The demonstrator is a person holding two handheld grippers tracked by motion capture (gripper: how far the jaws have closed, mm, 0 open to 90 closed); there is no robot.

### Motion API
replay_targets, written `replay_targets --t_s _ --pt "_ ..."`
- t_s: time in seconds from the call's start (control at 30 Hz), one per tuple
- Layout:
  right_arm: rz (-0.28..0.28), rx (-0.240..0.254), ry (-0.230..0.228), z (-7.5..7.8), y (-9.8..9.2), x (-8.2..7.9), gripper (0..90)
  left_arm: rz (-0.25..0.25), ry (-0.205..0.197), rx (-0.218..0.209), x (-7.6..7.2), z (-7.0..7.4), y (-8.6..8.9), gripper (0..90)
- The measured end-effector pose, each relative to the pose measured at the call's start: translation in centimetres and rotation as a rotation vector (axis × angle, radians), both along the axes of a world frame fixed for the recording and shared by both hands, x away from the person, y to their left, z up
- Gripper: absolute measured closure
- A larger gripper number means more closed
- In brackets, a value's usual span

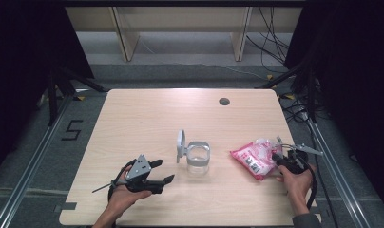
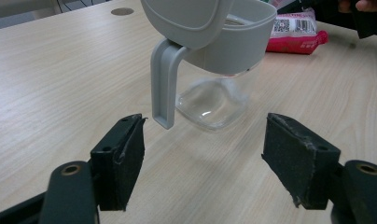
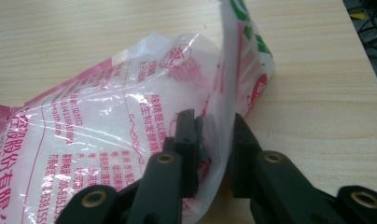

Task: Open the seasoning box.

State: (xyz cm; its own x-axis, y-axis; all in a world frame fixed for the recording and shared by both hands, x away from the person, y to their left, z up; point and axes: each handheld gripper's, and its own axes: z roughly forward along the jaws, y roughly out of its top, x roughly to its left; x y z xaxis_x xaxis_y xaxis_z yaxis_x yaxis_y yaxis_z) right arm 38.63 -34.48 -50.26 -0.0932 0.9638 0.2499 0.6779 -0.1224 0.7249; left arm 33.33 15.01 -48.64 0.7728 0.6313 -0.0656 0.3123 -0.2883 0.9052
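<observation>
Pink-and-white printed bag (image 1: 254, 159), grey-lidded clear jar (image 1: 197, 158), pale wood-grain table (image 1: 147, 118), black fingers (image 2: 119, 161)

Glossy crinkled plastic bag (image 3: 107, 121), matt wood-grain table (image 1: 147, 118)

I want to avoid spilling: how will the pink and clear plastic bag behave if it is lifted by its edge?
The bag probably sags: its film is thin and creased where the right gripper pinches it. The white granules inside will likely slide to the low end. The glossy film may slip.

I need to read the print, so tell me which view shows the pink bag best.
The right gripper view: the pink bag is close, its print sharp, with a fold pinched by the right gripper. The high view shows it whole but small; the left gripper view shows one far end.
</observation>
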Motion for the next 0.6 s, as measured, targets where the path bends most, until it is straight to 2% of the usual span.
replay_targets --t_s 0.1,0.13,0.17,0.2,0.27,0.33,0.37,0.4,0.43,0.47,0.53,0.6 --pt "0.011 -0.001 -0.014 -0.07 -0.02 0.09 82.5 0.002 -0.002 0.004 0.02 0.00 0.04 28.9" --pt "0.050 -0.031 -0.029 -0.15 -0.47 0.23 82.6 0.003 0.001 -0.001 -0.03 0.00 0.00 28.9" --pt "0.039 -0.052 -0.027 -0.21 -0.50 0.29 82.7 0.000 -0.001 0.001 -0.01 0.01 0.01 28.8" --pt "0.042 -0.041 -0.030 -0.21 -0.48 0.28 82.8 0.001 0.003 -0.001 -0.02 0.00 0.00 28.9" --pt "0.034 -0.055 -0.027 -0.18 -0.37 0.29 83.1 -0.010 -0.009 0.003 0.08 -0.02 0.01 28.9" --pt "0.037 -0.043 -0.033 -0.25 -0.41 0.37 82.7 -0.016 -0.015 0.010 0.12 0.00 0.03 28.9" --pt "0.000 -0.020 -0.001 -0.06 -0.04 0.18 82.7 -0.005 0.000 -0.002 0.02 -0.05 -0.04 28.9" --pt "0.001 -0.021 0.000 -0.06 -0.02 0.20 83.1 -0.004 0.000 -0.002 0.01 -0.05 -0.04 28.9" --pt "0.037 -0.058 -0.013 -0.09 -0.37 0.35 83.9 -0.011 -0.008 0.004 0.07 -0.03 0.00 28.9" --pt "0.049 -0.068 -0.033 -0.23 -0.36 0.51 84.8 -0.017 -0.016 0.011 0.15 -0.01 0.05 28.9" --pt "0.057 -0.076 -0.031 -0.19 -0.32 0.52 85.7 -0.004 0.001 -0.004 0.05 -0.08 -0.04 28.9" --pt "0.059 -0.112 -0.021 -0.01 -0.13 0.54 87.9 -0.008 -0.005 0.003 0.04 -0.04 -0.01 28.9"
